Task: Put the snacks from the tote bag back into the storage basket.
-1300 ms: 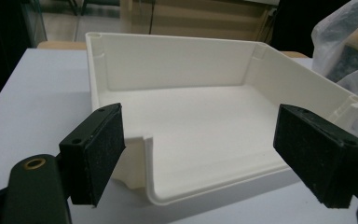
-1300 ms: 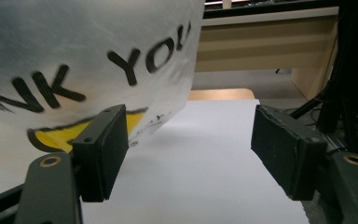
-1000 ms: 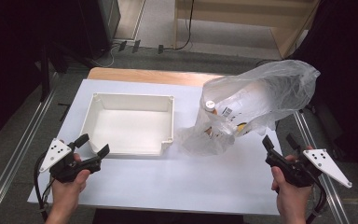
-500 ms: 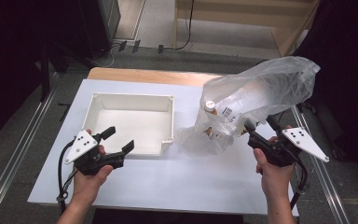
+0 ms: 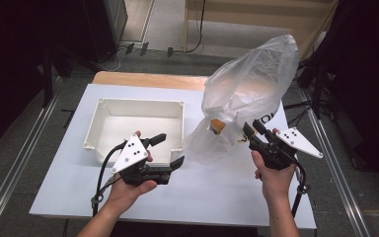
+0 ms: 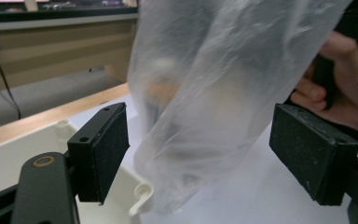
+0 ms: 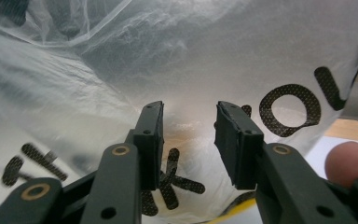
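A clear plastic bag (image 5: pixel 246 94) with black print stands puffed up on the white table (image 5: pixel 217 197), right of centre. Something orange (image 5: pixel 217 126) shows dimly through its lower part. My left gripper (image 5: pixel 171 149) is open, at the white bin's front right corner, jaws aimed at the bag's base. In the left gripper view the bag (image 6: pixel 214 93) hangs just beyond the wide gap of my left gripper (image 6: pixel 200 154). My right gripper (image 5: pixel 250 126) is open at the bag's lower right side. In the right gripper view the film (image 7: pixel 191 60) lies just beyond my right gripper (image 7: pixel 189 135).
An empty white bin (image 5: pixel 140 102) sits left of the bag, its corner tab close to my left gripper (image 6: pixel 142 193). A wooden strip (image 5: pixel 148 80) runs along the table's far edge. Metal rails flank the table. Bare table surface lies in front of both hands.
Both grippers have moved inward and forward from the table's front corners to the bag. The bag now stands taller and more upright than before.
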The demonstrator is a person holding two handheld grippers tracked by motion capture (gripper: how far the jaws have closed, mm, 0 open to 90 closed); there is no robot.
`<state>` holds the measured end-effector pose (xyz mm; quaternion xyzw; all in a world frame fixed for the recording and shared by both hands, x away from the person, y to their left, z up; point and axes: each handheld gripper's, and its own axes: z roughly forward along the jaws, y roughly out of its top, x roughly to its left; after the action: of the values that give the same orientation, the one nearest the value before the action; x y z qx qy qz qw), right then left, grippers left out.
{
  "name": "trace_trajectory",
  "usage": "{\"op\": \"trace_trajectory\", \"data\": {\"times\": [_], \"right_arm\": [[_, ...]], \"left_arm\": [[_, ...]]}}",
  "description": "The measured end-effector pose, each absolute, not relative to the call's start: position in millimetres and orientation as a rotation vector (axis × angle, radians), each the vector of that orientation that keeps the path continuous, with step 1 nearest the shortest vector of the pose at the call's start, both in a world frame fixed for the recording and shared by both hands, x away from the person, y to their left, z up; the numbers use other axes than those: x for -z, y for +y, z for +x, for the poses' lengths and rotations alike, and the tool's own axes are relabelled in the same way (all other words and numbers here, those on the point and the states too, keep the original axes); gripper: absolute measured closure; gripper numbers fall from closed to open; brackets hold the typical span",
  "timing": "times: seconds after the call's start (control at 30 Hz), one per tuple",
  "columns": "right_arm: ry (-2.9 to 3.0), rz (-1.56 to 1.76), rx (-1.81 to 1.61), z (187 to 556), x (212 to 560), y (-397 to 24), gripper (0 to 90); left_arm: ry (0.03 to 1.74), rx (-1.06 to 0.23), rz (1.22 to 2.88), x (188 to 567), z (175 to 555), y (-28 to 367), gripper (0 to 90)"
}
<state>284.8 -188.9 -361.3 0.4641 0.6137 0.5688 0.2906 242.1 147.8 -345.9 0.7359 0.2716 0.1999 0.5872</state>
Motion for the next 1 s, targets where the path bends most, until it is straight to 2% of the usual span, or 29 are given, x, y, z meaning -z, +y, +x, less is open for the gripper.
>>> {"op": "trace_trajectory", "data": {"times": [0.1, 0.23, 0.3, 0.43, 0.63, 0.73, 0.93, 0.97, 1.0], "right_arm": [[1.675, 1.225, -1.537, 286.1, 363.1, -184.4, 68.4], [1.711, 1.179, -1.535, 286.0, 367.5, -176.6, 76.0], [1.713, 1.187, -1.532, 286.5, 370.1, -175.4, 80.2], [1.724, 1.219, -1.526, 290.1, 378.0, -175.5, 86.4], [1.72, 1.294, -1.493, 296.7, 390.0, -178.5, 87.0], [1.724, 1.368, -1.474, 303.3, 398.1, -182.2, 85.1], [1.714, 1.495, -1.436, 315.7, 418.6, -186.2, 83.3], [1.714, 1.495, -1.436, 315.7, 418.6, -186.2, 83.3], [1.724, 1.513, -1.448, 316.8, 422.9, -186.5, 80.5]], "left_arm": [[0.624, -0.46, 1.709, 347.1, 243.9, 140.5, 29.4], [0.615, -0.428, 1.756, 358.6, 254.8, 127.9, 54.7], [0.614, -0.358, 1.766, 364.4, 261.0, 125.0, 70.7], [0.611, -0.184, 1.795, 377.6, 273.9, 122.0, 89.2], [0.686, -0.143, 1.874, 395.1, 284.0, 118.8, 90.0], [0.763, -0.127, 1.92, 416.2, 286.9, 123.3, 90.0], [0.766, -0.118, 1.901, 427.8, 286.4, 130.3, 90.0], [0.766, -0.118, 1.901, 427.8, 286.4, 130.3, 88.6], [0.745, -0.147, 1.872, 424.1, 282.5, 130.9, 80.6]]}}
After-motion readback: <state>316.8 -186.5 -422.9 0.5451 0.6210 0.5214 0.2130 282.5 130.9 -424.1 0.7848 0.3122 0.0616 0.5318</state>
